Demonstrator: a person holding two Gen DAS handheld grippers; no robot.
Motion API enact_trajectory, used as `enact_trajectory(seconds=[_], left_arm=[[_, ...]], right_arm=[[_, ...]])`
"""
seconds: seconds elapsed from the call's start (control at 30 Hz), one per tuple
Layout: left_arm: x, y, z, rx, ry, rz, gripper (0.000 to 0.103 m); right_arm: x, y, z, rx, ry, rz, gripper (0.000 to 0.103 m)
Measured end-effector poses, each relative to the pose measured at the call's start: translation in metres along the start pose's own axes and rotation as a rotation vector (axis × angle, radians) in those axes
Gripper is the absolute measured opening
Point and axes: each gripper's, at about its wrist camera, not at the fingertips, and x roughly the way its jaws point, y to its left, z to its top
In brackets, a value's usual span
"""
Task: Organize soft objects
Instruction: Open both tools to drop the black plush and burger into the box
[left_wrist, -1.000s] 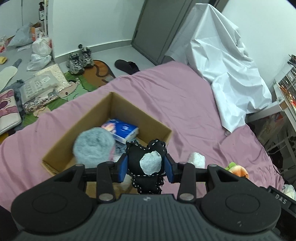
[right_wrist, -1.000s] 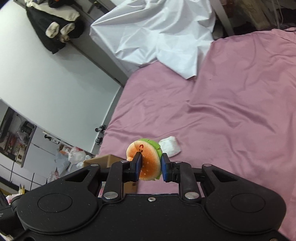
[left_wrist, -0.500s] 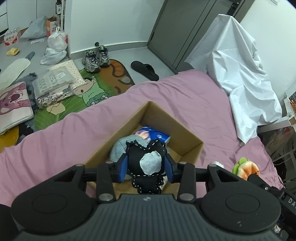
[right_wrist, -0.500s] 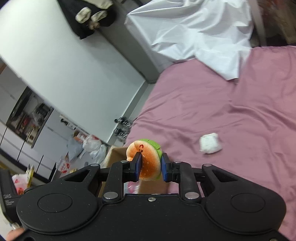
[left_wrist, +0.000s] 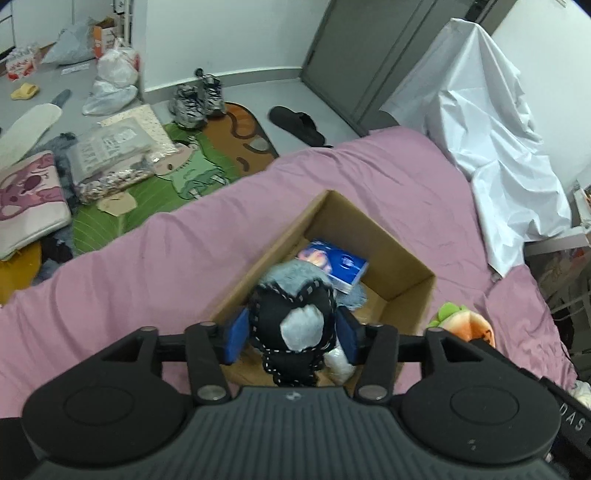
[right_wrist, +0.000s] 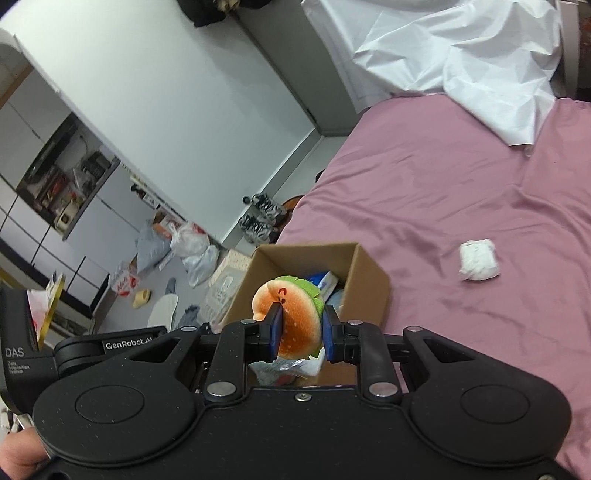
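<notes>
A black plush with white stitching and a grey patch (left_wrist: 291, 310) hangs between the blue pads of my left gripper (left_wrist: 291, 332), over the open cardboard box (left_wrist: 402, 254). The jaws are opening and small gaps show between the pads and the plush. Inside the box lie a grey fluffy toy (left_wrist: 291, 271) and a blue tissue pack (left_wrist: 336, 264). My right gripper (right_wrist: 300, 328) is shut on an orange and green burger plush (right_wrist: 295, 314), just above the box's near corner (right_wrist: 369, 280). That burger plush (left_wrist: 461, 325) also shows at the box's right in the left wrist view.
The box sits on a pink bed sheet (left_wrist: 369, 173). A white wad (right_wrist: 478, 260) lies on the sheet right of the box. A white cloth (left_wrist: 487, 140) drapes over the bed's far side. Shoes (left_wrist: 195, 99), a slipper (left_wrist: 295, 123) and bags litter the floor beyond.
Both grippers have moved in over the box. The left jaws have widened off the black plush. The right gripper has carried the burger plush from over the bare sheet to the box.
</notes>
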Motion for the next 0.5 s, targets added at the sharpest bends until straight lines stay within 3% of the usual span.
enact_trajectory(seconds=[0.1,0.27,0.4,0.5], left_arm=[[-0.006,0.004,0.005,0.009,-0.021,0.012,0.064],[-0.013,0.012,0.011,-0.004,-0.041,0.036,0.066],[-0.017,0.015,0.013,0.000,-0.045,0.052,0.067],[-0.018,0.015,0.014,0.007,-0.045,0.063,0.071]], right_arm=[[0.006,0.012,-0.005,-0.023,0.021,0.010,0.022],[0.014,0.023,-0.013,-0.054,0.066,0.022,0.024],[0.023,0.023,-0.015,-0.025,0.139,0.014,0.038],[0.020,0.018,-0.014,-0.006,0.136,-0.002,0.047]])
